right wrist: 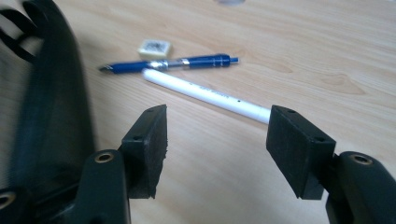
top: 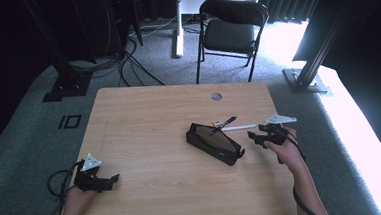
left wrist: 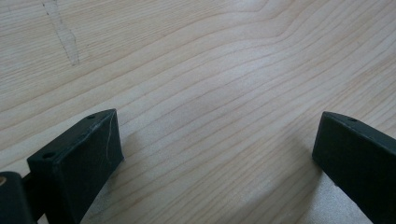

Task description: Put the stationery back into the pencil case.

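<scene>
Two jaws of the right gripper (right wrist: pixel 217 154) stand apart w/ nothing between, just short of a white pen (right wrist: pixel 205 93). Beyond it: blue pen (right wrist: pixel 170 64), small eraser (right wrist: pixel 155 47) (plain in right gripper view, specks from above). Black pencil case (top: pixel 214 143) lies center-table, contents unclear. Left gripper (left wrist: pixel 217 154) wide over bare wooden table (left wrist: pixel 196 70).

Left tongs (top: pixel 114 179) agape (low, level); right tongs (top: pixel 251 135) parted, empty

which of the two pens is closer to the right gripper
The white pen: it lies just ahead of the open right gripper, one end beside a jaw. The blue pen lies beyond it, near the eraser.
</scene>
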